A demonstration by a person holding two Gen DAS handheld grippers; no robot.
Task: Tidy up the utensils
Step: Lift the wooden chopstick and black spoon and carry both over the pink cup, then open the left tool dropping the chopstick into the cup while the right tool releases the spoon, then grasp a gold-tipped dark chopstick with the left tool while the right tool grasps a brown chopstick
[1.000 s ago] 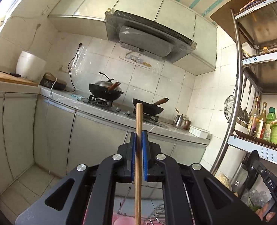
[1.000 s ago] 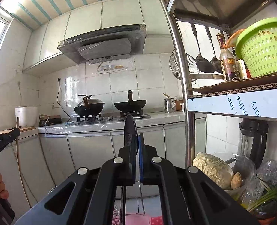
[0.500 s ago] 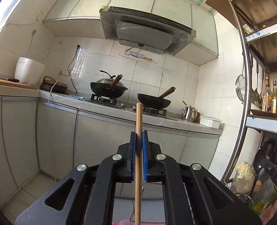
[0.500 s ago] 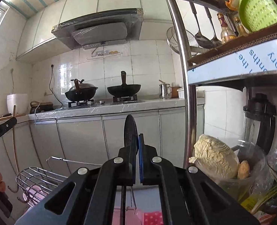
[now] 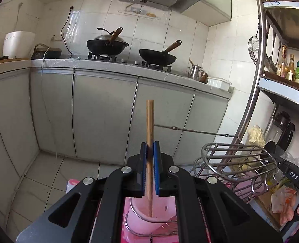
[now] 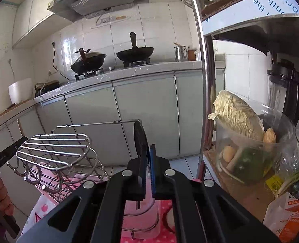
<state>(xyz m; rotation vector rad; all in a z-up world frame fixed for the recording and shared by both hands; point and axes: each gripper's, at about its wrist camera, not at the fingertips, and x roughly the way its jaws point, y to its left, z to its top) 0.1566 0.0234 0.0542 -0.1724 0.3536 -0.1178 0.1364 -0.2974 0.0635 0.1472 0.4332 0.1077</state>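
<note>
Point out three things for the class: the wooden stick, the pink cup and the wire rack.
wooden stick [image 5: 149, 121], left wrist view, on the bare shaft above the pads.
pink cup [image 5: 143, 215], left wrist view, on its inner wall.
wire rack [image 6: 54, 147], right wrist view, on its curved top bars.

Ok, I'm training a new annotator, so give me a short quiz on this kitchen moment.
1. True or false: the wooden stick, held in the jaws of the left gripper, has its lower end in the pink cup.
2. What is between the jaws of the right gripper? A) black spoon B) whisk C) knife
3. How many woks are in view?
Key: 1 true; 2 A; 3 two.
</note>
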